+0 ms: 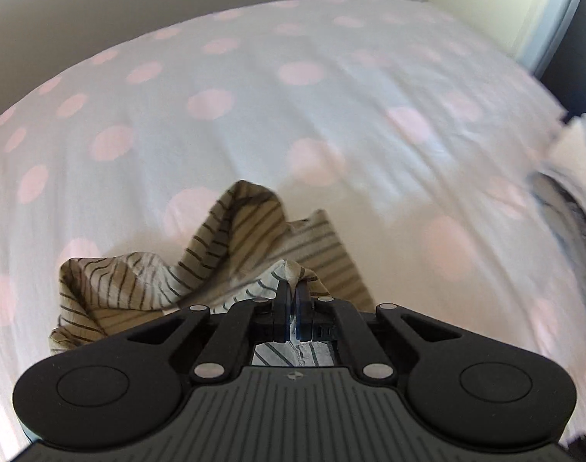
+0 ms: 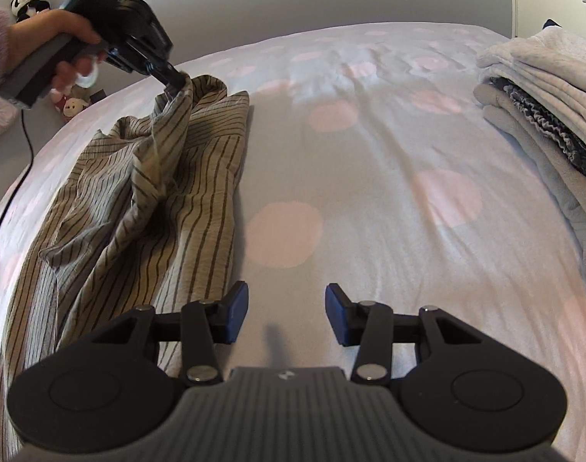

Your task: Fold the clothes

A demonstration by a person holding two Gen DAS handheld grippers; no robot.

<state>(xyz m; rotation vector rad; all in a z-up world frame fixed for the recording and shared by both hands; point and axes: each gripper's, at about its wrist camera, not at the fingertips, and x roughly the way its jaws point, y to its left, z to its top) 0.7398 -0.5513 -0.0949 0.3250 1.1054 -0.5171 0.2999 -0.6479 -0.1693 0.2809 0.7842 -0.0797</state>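
Flanking striped shirt (image 2: 139,192), folded pile (image 2: 543,115), dotted bedsheet (image 2: 369,192)

Two hand-held grippers, one clamped, one parted

The black two-finger left gripper (image 1: 291,288) is pinched tight on a fold of beige striped cloth (image 1: 231,238) and is gripped by a hand (image 2: 67,30); the right gripper (image 2: 287,308) is held with blue pads (image 2: 237,310) parted, nothing between.

Pink-dotted white bed sheet (image 2: 369,200); upper left, a panda plush (image 2: 26,2), small red toys (image 2: 67,104), a black cable (image 2: 17,177).
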